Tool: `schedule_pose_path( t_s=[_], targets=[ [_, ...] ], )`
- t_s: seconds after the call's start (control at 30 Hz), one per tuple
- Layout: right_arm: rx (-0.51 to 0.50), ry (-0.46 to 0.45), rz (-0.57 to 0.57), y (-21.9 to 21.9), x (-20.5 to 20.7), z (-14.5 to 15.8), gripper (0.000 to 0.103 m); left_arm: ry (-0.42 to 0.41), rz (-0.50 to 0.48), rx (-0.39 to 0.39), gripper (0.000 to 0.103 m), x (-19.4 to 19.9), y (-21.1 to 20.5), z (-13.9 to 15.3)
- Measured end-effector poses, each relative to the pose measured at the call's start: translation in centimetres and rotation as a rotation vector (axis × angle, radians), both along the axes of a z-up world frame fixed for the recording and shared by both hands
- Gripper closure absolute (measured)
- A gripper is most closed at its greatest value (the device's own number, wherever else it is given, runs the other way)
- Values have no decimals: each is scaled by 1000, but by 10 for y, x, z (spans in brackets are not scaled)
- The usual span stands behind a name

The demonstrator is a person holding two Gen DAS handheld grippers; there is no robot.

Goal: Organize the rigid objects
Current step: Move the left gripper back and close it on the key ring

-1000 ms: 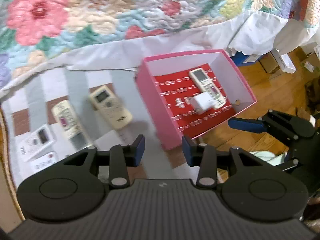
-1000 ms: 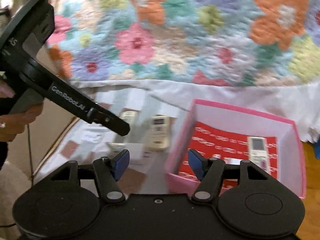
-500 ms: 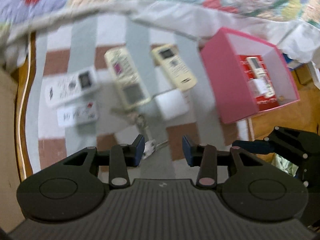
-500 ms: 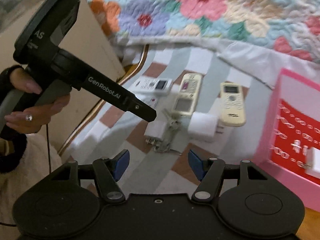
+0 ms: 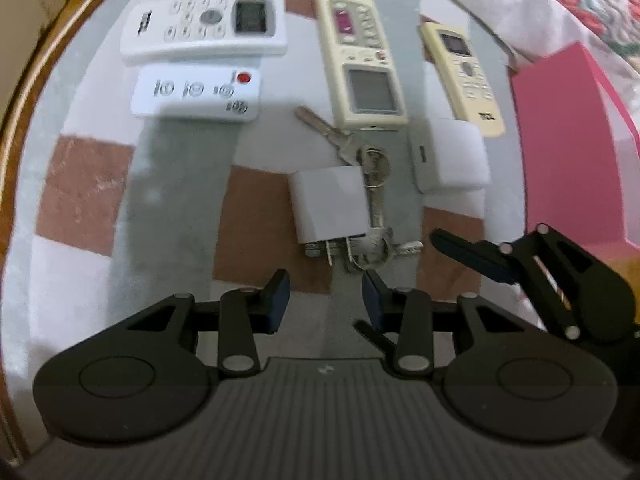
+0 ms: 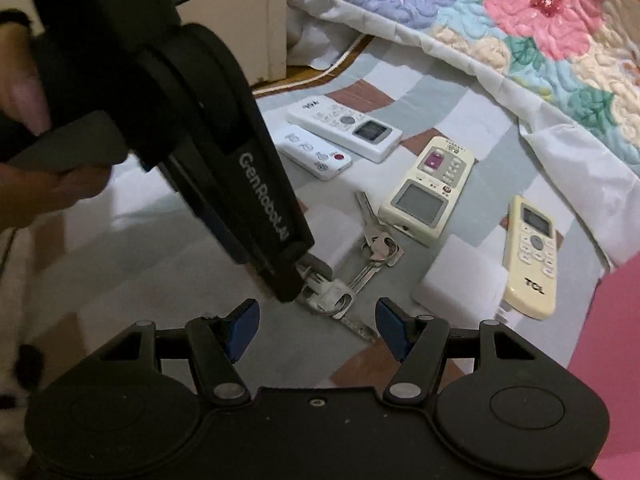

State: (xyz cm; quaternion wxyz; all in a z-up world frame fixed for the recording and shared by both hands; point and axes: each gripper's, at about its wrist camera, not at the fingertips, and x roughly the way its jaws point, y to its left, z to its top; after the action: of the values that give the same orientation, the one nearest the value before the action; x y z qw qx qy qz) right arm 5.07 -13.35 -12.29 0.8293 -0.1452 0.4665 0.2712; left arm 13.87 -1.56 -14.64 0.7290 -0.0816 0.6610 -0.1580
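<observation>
My left gripper (image 5: 325, 295) is open, low over the mat, just short of a white plug adapter (image 5: 329, 203) that lies on a bunch of keys (image 5: 370, 196). A second white adapter (image 5: 449, 155) lies to its right. Behind are a cream remote with a pink button (image 5: 362, 54), a smaller cream remote (image 5: 464, 76), a white remote (image 5: 204, 24) and a small white remote with a red button (image 5: 196, 93). My right gripper (image 6: 318, 328) is open and empty, near the keys (image 6: 370, 252). The left gripper's body hides the first adapter there.
The pink box (image 5: 568, 152) stands at the right edge of the checked mat (image 5: 80, 184); its side also shows in the right wrist view (image 6: 616, 344). A flowered quilt (image 6: 520, 20) hangs behind. A wooden floor edge (image 5: 16, 92) runs along the left.
Both grippers swung away from the pink box toward the left of the mat and dropped close to the adapter and keys. Both stayed open.
</observation>
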Motion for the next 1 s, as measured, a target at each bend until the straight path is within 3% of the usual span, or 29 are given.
schedule_pose_path(
  t_s=[0.17, 0.23, 0.3, 0.33, 0.47, 0.57, 0.6, 0.73, 0.9, 1.0],
  targets=[
    [71, 34, -90, -6, 14, -19, 36, -33, 51, -56, 69, 3, 0, -4],
    [80, 35, -120, -7, 16, -16, 61, -33, 75, -72, 76, 5, 0, -7],
    [80, 57, -139, -5, 17, -13, 69, -48, 80, -76, 78, 5, 0, -5],
    [80, 67, -151, -5, 16, -11, 72, -52, 80, -77, 87, 6, 1, -6],
    [102, 108, -201, -8, 7, -8, 73, 11, 121, -157, 90, 7, 7, -11],
    [137, 141, -269, -15, 3, -9, 73, 43, 123, -160, 90, 3, 6, -15],
    [147, 148, -302, -18, 2, -8, 73, 48, 119, -162, 89, 2, 4, -15],
    [227, 202, -409, -33, -1, -10, 73, 80, 111, -209, 61, -1, -1, -16],
    [416, 334, -578, -60, 1, -20, 73, 72, 92, -207, 55, -7, -10, -14],
    [523, 411, -666, -77, 1, -28, 73, 118, 127, -249, 45, -9, -6, -17]
  ],
)
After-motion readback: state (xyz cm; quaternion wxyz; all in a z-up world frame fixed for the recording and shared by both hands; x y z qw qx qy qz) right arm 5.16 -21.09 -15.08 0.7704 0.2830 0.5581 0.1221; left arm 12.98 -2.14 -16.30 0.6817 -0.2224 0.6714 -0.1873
